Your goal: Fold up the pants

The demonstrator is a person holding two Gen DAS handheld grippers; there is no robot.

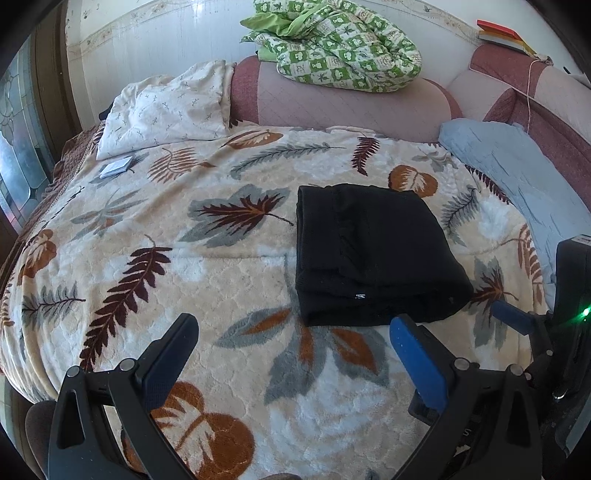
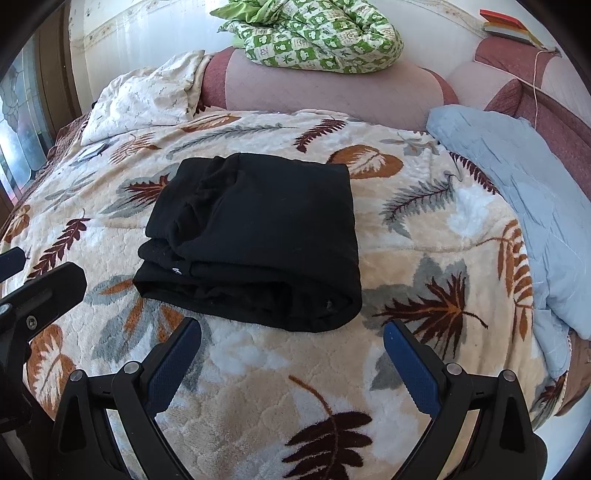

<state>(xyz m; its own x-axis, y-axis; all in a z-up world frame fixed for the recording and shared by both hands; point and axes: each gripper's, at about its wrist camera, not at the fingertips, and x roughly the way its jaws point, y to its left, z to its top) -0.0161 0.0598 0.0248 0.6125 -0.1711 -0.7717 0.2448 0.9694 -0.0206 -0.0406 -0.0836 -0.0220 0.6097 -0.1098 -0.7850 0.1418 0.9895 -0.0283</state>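
Both tongs, left tongs (image 1: 291,338) and right tongs (image 2: 291,341), hang released near the folded black pants (image 2: 258,236) on the bed (image 2: 424,229); folding looks done, next likely withdrawal.

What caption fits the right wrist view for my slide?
Open right tool poised before the folded black pants on the leaf-print blanket.

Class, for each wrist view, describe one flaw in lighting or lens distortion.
Left wrist view: fisheye bends the wall border into an arc, corners black. Right wrist view: the black folded pants lose nearly all crease detail; the wall behind is washed out.
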